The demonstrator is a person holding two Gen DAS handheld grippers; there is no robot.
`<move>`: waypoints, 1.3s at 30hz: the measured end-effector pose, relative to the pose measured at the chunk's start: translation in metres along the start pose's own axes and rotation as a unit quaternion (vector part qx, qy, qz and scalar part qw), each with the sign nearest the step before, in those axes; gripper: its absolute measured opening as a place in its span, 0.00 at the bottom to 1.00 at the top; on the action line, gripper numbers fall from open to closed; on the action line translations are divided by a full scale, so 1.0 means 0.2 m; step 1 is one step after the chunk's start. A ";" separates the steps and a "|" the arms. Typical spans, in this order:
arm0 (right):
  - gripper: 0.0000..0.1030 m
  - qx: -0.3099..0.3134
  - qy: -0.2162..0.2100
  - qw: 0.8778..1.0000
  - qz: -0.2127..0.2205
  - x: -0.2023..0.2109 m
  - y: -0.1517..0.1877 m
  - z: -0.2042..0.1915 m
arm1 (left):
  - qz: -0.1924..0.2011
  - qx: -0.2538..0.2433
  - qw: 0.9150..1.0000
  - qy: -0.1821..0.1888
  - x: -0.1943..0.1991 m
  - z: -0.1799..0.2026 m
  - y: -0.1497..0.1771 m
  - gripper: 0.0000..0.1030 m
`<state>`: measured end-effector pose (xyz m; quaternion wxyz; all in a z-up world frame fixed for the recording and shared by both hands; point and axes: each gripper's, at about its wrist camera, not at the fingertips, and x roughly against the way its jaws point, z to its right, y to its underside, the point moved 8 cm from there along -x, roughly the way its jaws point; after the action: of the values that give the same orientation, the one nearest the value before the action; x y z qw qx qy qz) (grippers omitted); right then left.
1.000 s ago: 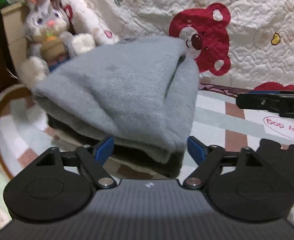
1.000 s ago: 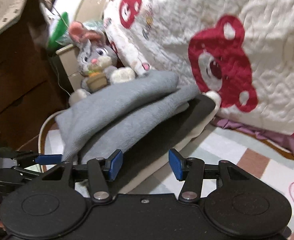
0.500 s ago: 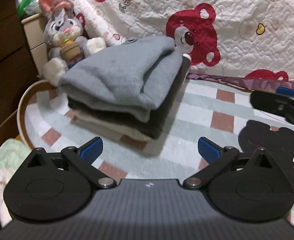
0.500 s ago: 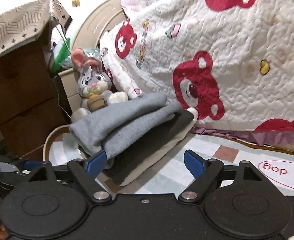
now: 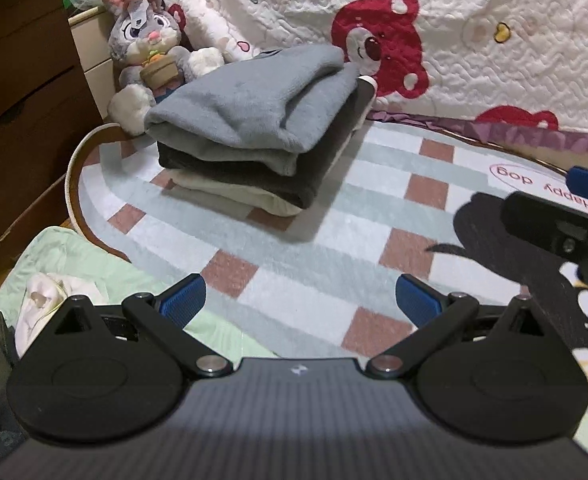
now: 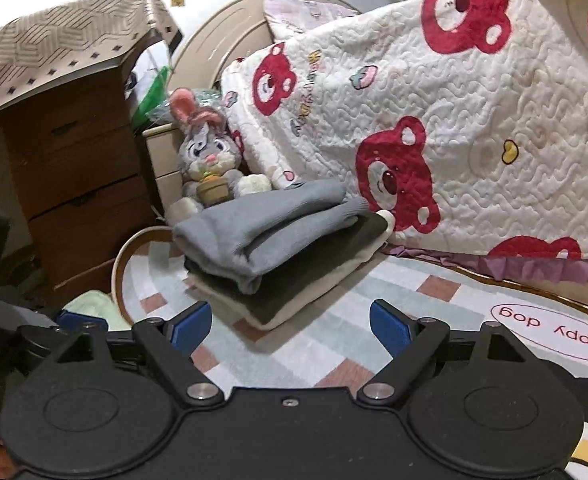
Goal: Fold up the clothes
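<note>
A folded light grey garment (image 5: pixel 250 108) (image 6: pixel 270 220) lies on top of a stack, over a dark grey piece (image 5: pixel 254 176) (image 6: pixel 294 284) and a cream one (image 5: pixel 246 198) (image 6: pixel 318 292). The stack rests on a checked rug (image 5: pixel 314 248) (image 6: pixel 374 304). My left gripper (image 5: pixel 300 300) is open and empty, well back from the stack. My right gripper (image 6: pixel 290 326) is open too, with nothing between its fingers; part of it also shows at the right edge of the left wrist view (image 5: pixel 566 216).
A plush rabbit (image 5: pixel 150 52) (image 6: pixel 210 164) sits behind the stack against a bear-print quilt (image 5: pixel 454 40) (image 6: pixel 454 128). A brown drawer chest (image 5: pixel 18 100) (image 6: pixel 66 152) stands left. Light green cloth (image 5: pixel 74 264) and other loose clothes lie at lower left.
Both grippers let go of the grey garment, opened wider and drew back from the stack. The grey garment now lies still on top.
</note>
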<state>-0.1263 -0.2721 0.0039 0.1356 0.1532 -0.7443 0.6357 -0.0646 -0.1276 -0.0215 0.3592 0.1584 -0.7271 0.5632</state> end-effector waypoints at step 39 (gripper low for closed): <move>0.89 -0.033 0.016 0.999 -0.038 0.03 0.06 -0.01 | -0.022 0.012 1.000 -0.004 0.02 -0.04 0.07 1.00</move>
<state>-0.1368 -0.2681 -0.0048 0.1763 0.1669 -0.7562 0.6076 -0.0725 -0.1145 -0.0274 0.3667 0.1806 -0.7179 0.5635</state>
